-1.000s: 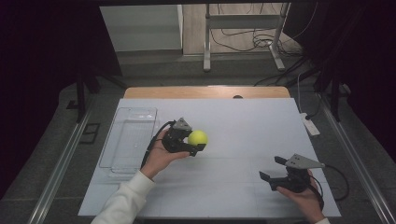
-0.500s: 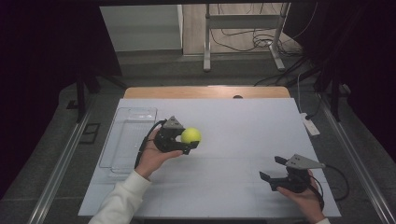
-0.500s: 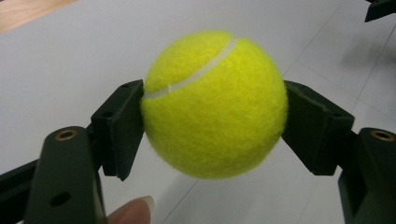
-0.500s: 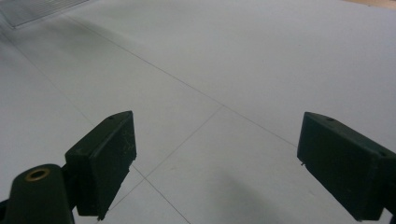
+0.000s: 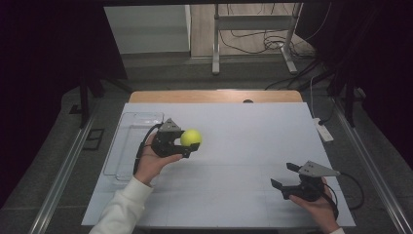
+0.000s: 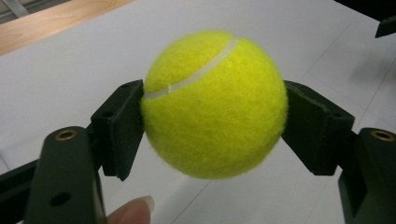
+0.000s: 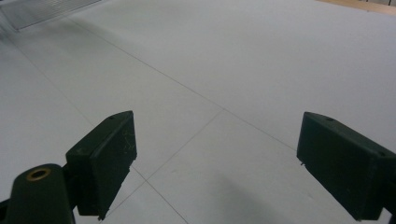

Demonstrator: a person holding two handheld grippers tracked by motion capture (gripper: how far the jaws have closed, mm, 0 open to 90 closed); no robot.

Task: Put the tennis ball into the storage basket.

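A yellow tennis ball [image 5: 191, 138] [image 6: 215, 105] is clamped between the two black pads of my left gripper [image 5: 187, 141] [image 6: 214, 126], which holds it above the white table [image 5: 243, 136], just right of a clear plastic tray [image 5: 127, 141]. A fingertip shows under the ball in the left gripper view. Near the table's front right, my right gripper [image 5: 285, 176] [image 7: 233, 163] rests low with its jaws wide apart and nothing between them.
The clear tray lies along the table's left side. A small white device [image 5: 323, 130] sits at the right edge. A wooden strip [image 5: 214, 96] runs along the far edge, with metal stand legs and cables on the floor beyond.
My left gripper has carried the ball up and to the left, closer to the clear tray. The right gripper has stayed where it was.
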